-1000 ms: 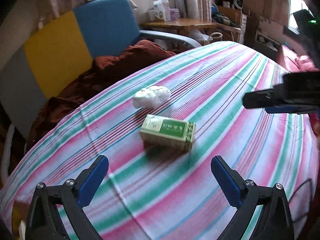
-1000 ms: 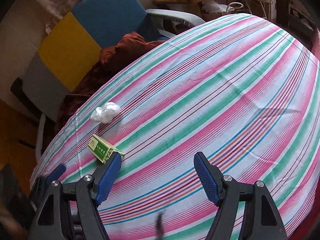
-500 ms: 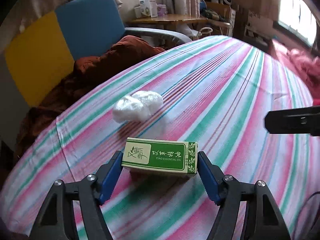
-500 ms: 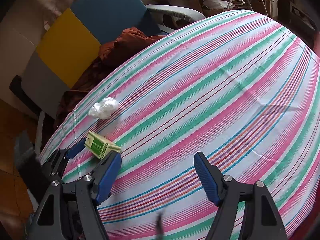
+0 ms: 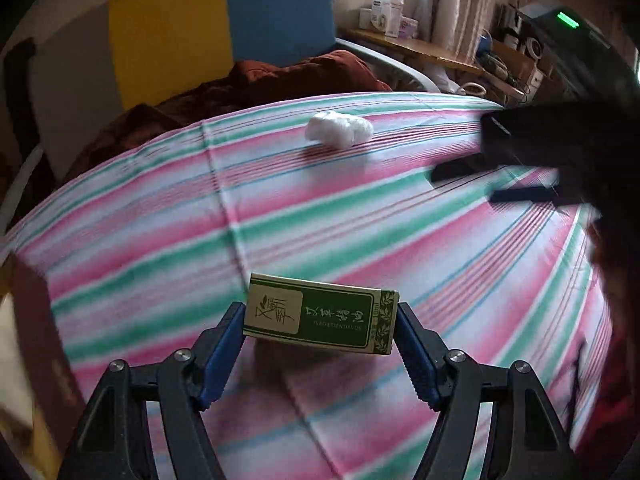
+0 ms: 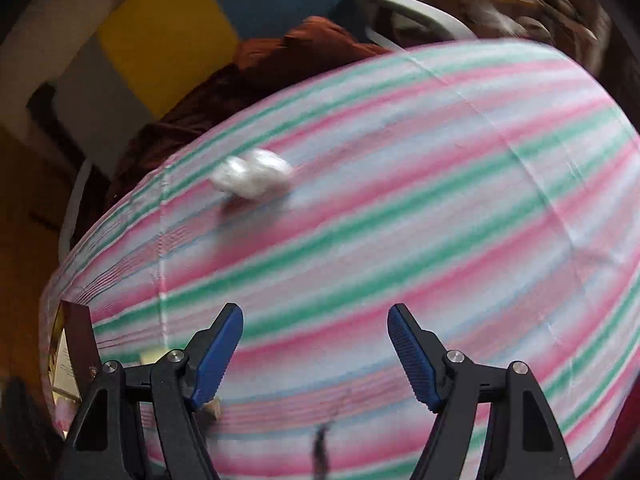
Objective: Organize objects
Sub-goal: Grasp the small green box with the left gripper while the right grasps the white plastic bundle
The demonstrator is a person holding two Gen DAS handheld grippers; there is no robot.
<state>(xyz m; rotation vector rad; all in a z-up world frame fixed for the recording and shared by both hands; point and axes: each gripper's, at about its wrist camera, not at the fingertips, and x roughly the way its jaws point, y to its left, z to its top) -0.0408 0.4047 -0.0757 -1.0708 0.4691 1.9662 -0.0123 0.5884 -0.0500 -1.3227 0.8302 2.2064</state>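
Striped cloth in pink, green and white covers the table [image 5: 280, 216] under both my tools. Between the blue pads of my left gripper [image 5: 320, 334] sits the green box [image 5: 320, 318], pinched by its two short ends and apparently lifted just off the cloth near the table's near edge; its top shows a cream label and pale lettering. I judge I should keep the squeeze even and the box level while carrying it. My right gripper [image 6: 316, 346] stands with jaws apart and nothing between them. Farther out, a white crumpled wad [image 5: 339, 130] lies near the far edge, well apart from the box.
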